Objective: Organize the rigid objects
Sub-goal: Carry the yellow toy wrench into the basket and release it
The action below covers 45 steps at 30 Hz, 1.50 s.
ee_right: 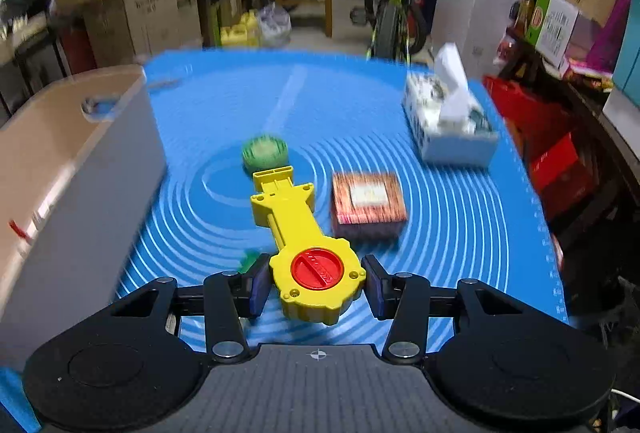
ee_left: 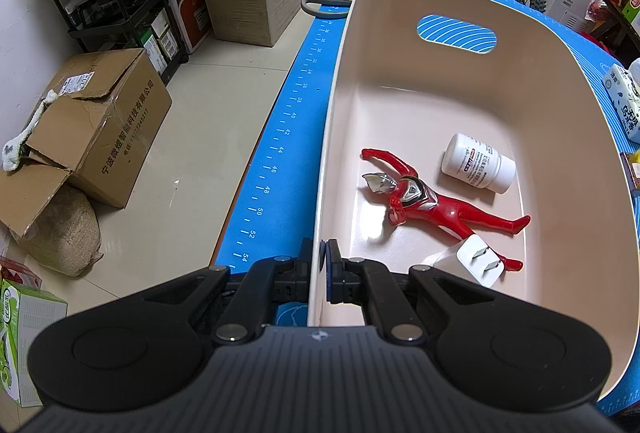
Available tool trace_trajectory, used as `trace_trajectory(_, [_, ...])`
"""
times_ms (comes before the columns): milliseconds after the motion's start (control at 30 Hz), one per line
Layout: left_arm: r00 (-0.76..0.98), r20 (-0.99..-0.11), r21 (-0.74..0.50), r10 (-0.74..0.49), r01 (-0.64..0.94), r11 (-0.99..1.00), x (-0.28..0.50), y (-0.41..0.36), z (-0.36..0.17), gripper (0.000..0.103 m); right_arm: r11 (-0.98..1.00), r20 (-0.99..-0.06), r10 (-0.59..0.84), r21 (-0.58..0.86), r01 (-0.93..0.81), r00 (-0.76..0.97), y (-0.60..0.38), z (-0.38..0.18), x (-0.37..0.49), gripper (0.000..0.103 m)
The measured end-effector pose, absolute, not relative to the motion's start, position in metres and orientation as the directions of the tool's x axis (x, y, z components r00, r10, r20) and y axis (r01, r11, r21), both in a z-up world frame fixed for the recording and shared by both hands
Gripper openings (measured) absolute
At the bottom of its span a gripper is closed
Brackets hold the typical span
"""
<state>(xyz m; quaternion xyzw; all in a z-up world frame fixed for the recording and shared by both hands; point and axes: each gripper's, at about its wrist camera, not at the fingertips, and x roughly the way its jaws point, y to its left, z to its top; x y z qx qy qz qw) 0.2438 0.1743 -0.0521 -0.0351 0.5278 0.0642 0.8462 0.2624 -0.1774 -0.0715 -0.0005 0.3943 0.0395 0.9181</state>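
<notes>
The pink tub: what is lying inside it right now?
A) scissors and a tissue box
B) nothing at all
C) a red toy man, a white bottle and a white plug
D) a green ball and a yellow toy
C: in the left wrist view the tub holds the red toy figure, the white bottle and the white plug.

left tongs [ee_left: 323,260]: pinched on bin wall [ee_left: 320,193] | right tongs [ee_right: 316,283]: clamped across yellow toy [ee_right: 316,273]
</notes>
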Motion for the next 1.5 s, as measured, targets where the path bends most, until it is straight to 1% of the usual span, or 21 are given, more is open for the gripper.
trace_trajectory(200, [0.434,-0.898,0.011,0.074,-0.145,0.989,0.244,0.175,-0.052,0.008,0.992,-0.631,0.129,0.08,-0.101,0.765,-0.155,-0.04,0.257,0.053])
trace_trajectory(367, [0.433,-0.899,0.007,0.07,-0.146,0.989,0.244,0.175,-0.051,0.008,0.984,-0.574,0.177,0.093,-0.152,0.799,-0.128,-0.023,0.256,0.053])
trace_trajectory(467, [0.432,-0.899,0.011,0.073,-0.145,0.989,0.244,0.174,-0.051,0.008,0.976,-0.551,0.218,0.097,-0.197,0.806,-0.107,-0.015,0.257,0.053])
trace_trajectory(633, [0.432,-0.899,0.012,0.075,-0.145,0.989,0.244,0.173,-0.051,0.008,0.956,-0.54,0.279,0.082,-0.28,0.794,-0.067,-0.013,0.259,0.053])
trace_trajectory(733, [0.431,-0.899,0.013,0.075,-0.145,0.989,0.244,0.173,-0.051,0.008,0.939,-0.547,0.315,0.06,-0.339,0.776,-0.04,-0.016,0.259,0.053])
trace_trajectory(833, [0.431,-0.899,0.015,0.076,-0.144,0.989,0.244,0.173,-0.051,0.008,0.923,-0.573,0.337,0.044,-0.383,0.747,-0.018,-0.023,0.262,0.053])
trace_trajectory(1067, [0.431,-0.899,0.016,0.077,-0.144,0.989,0.245,0.173,-0.051,0.008,0.885,-0.676,0.361,0.033,-0.464,0.642,0.019,-0.046,0.272,0.053])
trace_trajectory(1267, [0.431,-0.899,0.016,0.077,-0.144,0.989,0.245,0.173,-0.051,0.008,0.856,-0.743,0.349,0.005,-0.517,0.571,0.039,-0.062,0.272,0.053])
trace_trajectory(1400, [0.43,-0.899,0.018,0.079,-0.144,0.989,0.245,0.173,-0.051,0.008,0.856,-0.748,0.359,0.025,-0.516,0.558,0.037,-0.064,0.271,0.051])
trace_trajectory(1500, [0.43,-0.899,0.018,0.079,-0.143,0.989,0.246,0.173,-0.05,0.008,0.86,-0.724,0.372,0.035,-0.508,0.581,0.032,-0.057,0.268,0.055])
